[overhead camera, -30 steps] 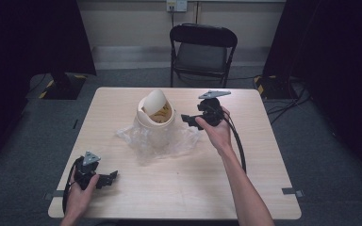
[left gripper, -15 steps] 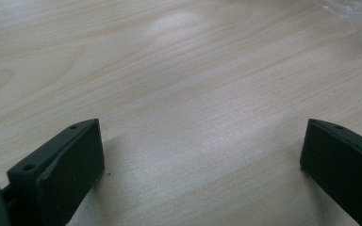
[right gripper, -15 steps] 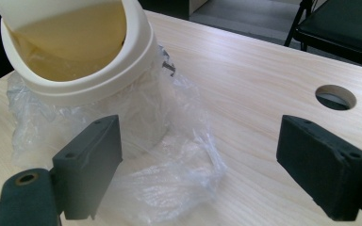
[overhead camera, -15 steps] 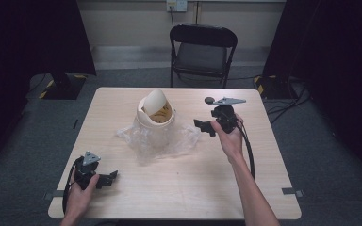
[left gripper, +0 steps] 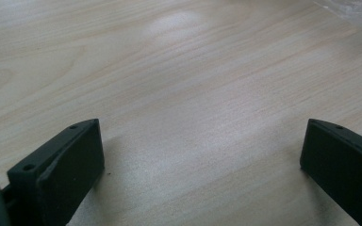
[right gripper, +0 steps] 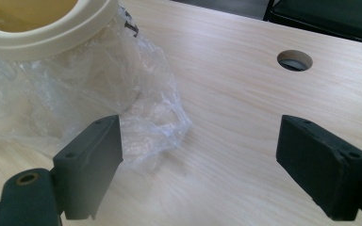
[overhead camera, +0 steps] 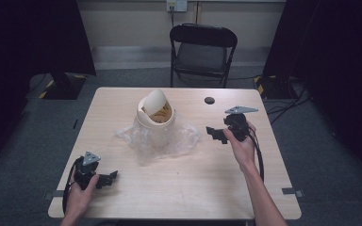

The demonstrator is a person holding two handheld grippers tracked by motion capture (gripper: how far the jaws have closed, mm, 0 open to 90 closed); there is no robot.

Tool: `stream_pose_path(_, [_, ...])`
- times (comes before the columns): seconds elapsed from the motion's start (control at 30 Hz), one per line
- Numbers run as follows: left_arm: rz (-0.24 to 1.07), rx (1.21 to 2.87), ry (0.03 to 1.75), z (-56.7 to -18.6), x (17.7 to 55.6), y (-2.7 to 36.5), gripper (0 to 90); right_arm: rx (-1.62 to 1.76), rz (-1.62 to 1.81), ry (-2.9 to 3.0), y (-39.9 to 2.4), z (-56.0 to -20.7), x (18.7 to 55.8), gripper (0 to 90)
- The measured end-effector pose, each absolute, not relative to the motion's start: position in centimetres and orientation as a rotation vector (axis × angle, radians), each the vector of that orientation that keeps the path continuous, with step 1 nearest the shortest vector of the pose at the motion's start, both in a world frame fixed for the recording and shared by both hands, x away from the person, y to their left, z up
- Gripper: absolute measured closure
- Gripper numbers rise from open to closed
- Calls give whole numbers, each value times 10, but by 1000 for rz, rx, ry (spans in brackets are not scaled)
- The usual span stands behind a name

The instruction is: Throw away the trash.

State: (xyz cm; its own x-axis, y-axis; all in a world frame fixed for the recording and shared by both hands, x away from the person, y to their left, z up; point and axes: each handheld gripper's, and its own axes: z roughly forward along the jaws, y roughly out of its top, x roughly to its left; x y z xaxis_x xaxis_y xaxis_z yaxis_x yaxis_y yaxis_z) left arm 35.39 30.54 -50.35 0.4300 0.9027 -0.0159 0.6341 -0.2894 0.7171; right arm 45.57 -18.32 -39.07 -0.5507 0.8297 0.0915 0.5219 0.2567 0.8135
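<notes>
A cream bin (overhead camera: pixel 154 115) with a tilted swing lid stands mid-table, something yellowish inside it. A clear plastic bag (overhead camera: pixel 158 140) lies crumpled around its base. My right gripper (overhead camera: pixel 215 134) is held open to the right of the bag and apart from it, jaws pointing toward it. In the right gripper view the open gripper (right gripper: pixel 200 136) faces the bag (right gripper: pixel 99 89) and the bin rim (right gripper: pixel 42 28), with nothing between the jaws. My left gripper (overhead camera: pixel 107 179) rests open near the table's front left corner. In the left gripper view the open gripper (left gripper: pixel 200 141) faces bare wood.
The light wooden table (overhead camera: pixel 179 188) has a round cable hole (overhead camera: pixel 209 100) at the back right, also visible as the hole (right gripper: pixel 294 60) past the right jaw. A black folding chair (overhead camera: pixel 202 49) stands behind the table. Dark curtains flank both sides.
My right gripper has drawn back from beside the bin, moving right and toward the table's front. The left gripper has stayed put.
</notes>
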Motion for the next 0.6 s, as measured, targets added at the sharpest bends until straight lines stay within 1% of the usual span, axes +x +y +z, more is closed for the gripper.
stream_pose_path(0.37, [527,2030,1291,-504,354,305,0,1271,1135,2163,-216,-404,437,162])
stream_pose_path(0.6, [527,2031,1290,-504,354,305,0,1330,1122,2147,-239,-423,425,163])
